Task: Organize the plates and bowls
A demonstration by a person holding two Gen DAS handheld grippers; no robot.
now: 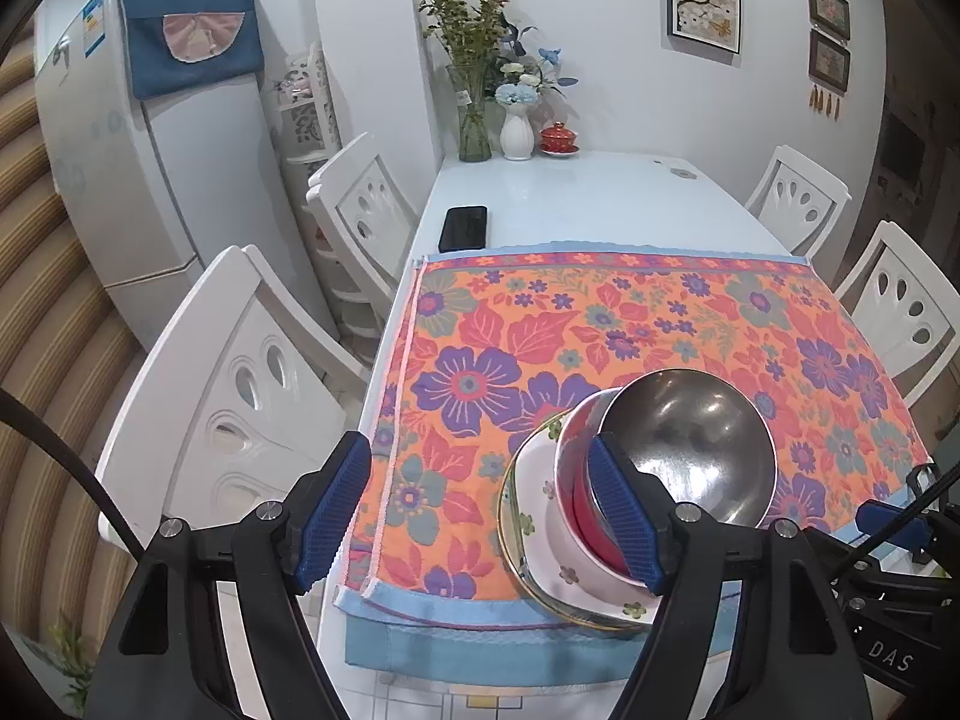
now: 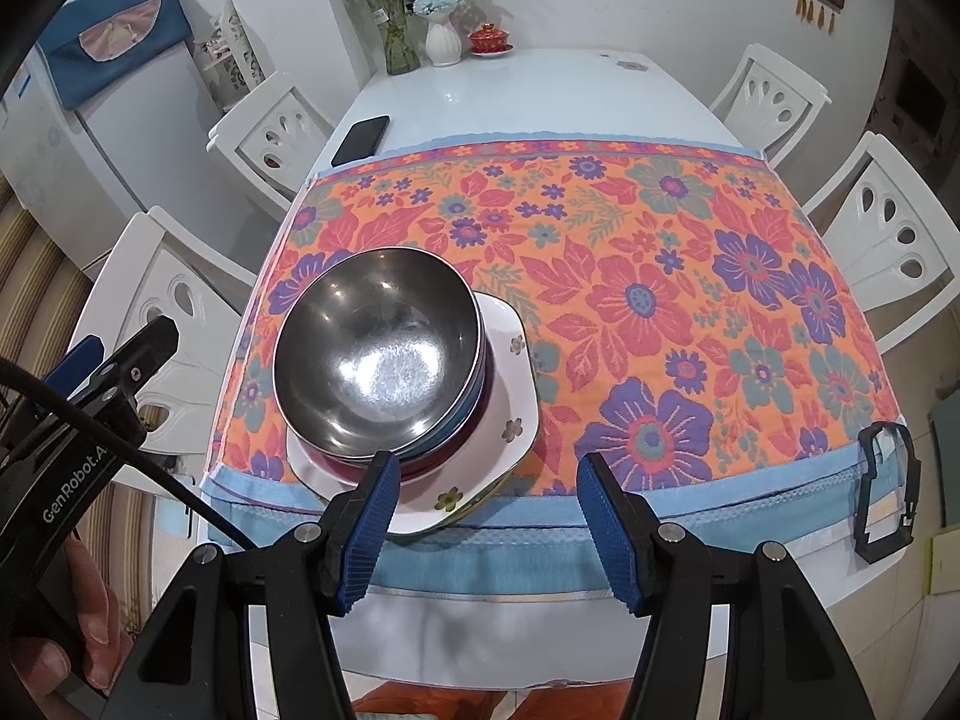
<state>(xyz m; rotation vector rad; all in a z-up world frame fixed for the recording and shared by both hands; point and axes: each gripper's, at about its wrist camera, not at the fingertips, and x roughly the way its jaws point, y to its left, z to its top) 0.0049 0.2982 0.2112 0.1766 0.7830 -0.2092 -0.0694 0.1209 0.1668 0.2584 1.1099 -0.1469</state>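
Note:
A steel bowl (image 2: 378, 354) sits on top of a stack of bowls (image 2: 474, 414), red and blue rims showing, on a white flowered plate (image 2: 510, 414) at the near left of the floral cloth (image 2: 660, 300). In the left wrist view the steel bowl (image 1: 690, 444) tops a red bowl (image 1: 576, 480) on the plate (image 1: 540, 540). My left gripper (image 1: 480, 516) is open and empty, just left of the stack, its right finger in front of the bowls. My right gripper (image 2: 486, 516) is open and empty at the table's near edge, right of the stack.
A black phone (image 2: 361, 139) lies beyond the cloth at the left. Vases with flowers (image 2: 444, 36) and a red lidded cup (image 2: 489, 39) stand at the far end. White chairs (image 2: 273, 132) flank the table. A black clip (image 2: 888, 492) sits at the near right edge.

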